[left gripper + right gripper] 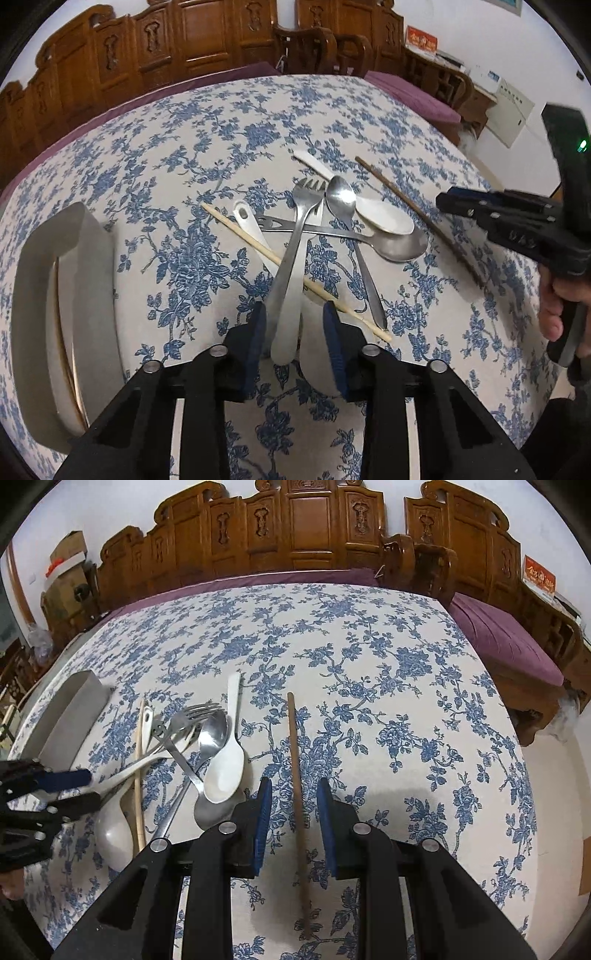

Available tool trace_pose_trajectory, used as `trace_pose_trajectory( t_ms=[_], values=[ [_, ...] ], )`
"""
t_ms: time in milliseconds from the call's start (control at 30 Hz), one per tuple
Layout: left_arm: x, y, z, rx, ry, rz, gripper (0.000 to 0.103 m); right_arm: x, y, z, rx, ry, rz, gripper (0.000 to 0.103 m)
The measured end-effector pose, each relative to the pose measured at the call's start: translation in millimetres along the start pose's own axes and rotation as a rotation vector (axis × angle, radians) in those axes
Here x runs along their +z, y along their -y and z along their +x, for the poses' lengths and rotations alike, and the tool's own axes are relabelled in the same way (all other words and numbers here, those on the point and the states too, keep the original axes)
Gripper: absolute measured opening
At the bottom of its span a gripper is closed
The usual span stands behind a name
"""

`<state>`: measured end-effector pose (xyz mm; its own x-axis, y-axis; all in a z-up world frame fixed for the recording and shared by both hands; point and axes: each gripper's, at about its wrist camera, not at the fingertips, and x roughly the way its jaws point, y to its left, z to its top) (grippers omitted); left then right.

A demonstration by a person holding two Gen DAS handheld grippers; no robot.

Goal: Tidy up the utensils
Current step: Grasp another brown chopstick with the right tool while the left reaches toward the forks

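A heap of utensils lies on the flowered tablecloth: a steel fork [295,236], a small steel spoon [341,199], a white ceramic spoon [384,218], a large steel spoon [402,245], a pale chopstick [251,240] and a white spoon with a holed handle [243,214]. My left gripper [295,336] straddles the fork's handle end, with the jaws apart and a gap on the right side. A dark chopstick [297,775] lies alone, and my right gripper [293,812] stands open around its middle without touching it.
A white oblong tray [92,258] sits left of the heap, with a thin stick along its inner wall. A person's hand [554,314] holds the right gripper. Carved wooden benches with purple cushions [509,642] surround the table.
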<state>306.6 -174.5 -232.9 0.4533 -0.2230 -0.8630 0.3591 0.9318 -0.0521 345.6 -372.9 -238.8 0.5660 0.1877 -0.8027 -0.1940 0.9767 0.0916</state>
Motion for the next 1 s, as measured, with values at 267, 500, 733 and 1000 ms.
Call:
trace_pose_trajectory(
  t_ms=[267,500,733,1000],
  values=[
    [3,16,8,0.127,-0.015,0.126,0.02,0,3,0,0.003,-0.001,0.023,0.027],
    [9,16,22,0.129,-0.097,0.163,0.015,-1,6,5,0.011,-0.027,0.038,0.027],
    [3,21,10,0.135,-0.054,0.184,0.011,-5,6,15,0.004,-0.069,0.032,0.027],
    [4,20,-25,0.096,0.026,0.158,0.011,-8,4,24,-0.026,-0.095,0.012,0.027]
  ],
)
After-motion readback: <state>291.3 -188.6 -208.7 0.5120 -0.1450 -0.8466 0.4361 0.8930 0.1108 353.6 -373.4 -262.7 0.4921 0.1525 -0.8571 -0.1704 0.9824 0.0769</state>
